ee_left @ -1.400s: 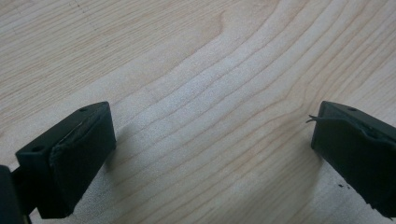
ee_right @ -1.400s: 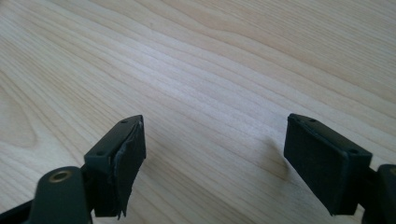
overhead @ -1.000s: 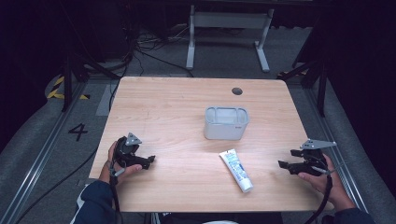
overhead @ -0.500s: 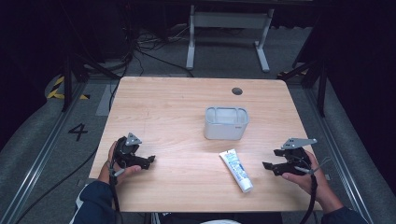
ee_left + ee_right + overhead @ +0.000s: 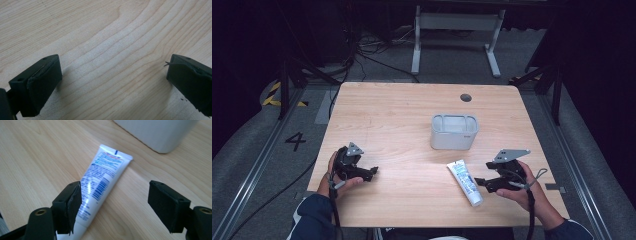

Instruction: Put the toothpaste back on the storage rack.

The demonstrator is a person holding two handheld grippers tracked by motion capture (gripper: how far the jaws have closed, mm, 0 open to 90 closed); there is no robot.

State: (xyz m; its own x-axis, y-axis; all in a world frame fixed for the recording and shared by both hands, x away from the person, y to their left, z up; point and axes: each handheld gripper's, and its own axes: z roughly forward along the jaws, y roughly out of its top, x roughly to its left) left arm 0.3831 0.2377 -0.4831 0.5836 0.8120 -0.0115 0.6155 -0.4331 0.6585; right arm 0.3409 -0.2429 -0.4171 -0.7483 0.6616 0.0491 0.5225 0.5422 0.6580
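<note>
A white toothpaste tube with blue print lies flat on the wooden table, near the front right. Behind it stands a pale grey container. My right gripper is just right of the tube, pointing at it and open. Its jaws have just been closing a little, with nothing pinched between them. In the right gripper view the tube runs past the left jaw of the gripper, with the container beyond. My left gripper rests at the front left, open over bare wood.
A round cable hole sits near the table's far edge. A white metal stand and cables are on the floor behind. The table's right edge is close to my right hand.
My right gripper has moved left across the table, from near the right edge up to the tube. The left gripper, tube and container have stayed put.
</note>
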